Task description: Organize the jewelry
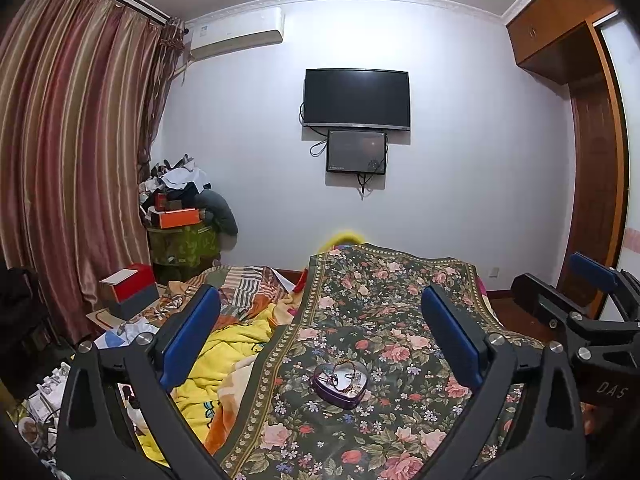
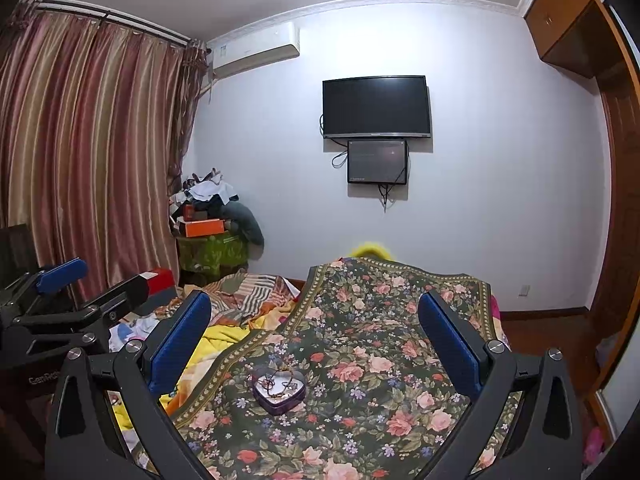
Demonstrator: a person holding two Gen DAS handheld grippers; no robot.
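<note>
A flowered cloth (image 1: 384, 320) covers most of the bed and fills the lower middle of both views; spread flat, it gives small things a level place to rest, unlike the rumpled yellow blanket (image 1: 224, 344) bunched at its left edge. High in the centre of each frame a dark television (image 1: 356, 98) hangs on the far wall, with striped curtains (image 1: 72, 120) down the left side.

The left gripper (image 1: 320, 320) is held above the cloth with its blue pads set wide apart and nothing between them. The right gripper (image 2: 316, 324) stands the same way, jaws spread and empty. Each frames the tin between its fingers, which looks like a ready pose, not a grasp.

Low in the centre of both views sits a heart-shaped tin (image 1: 340, 386), lidless, on the cloth. Jewelry (image 2: 280, 384) lies inside it in a loose tangle of chains, beads and what may be rings, too small to separate. That fits either pieces already gathered in or a jumble awaiting sorting.
</note>
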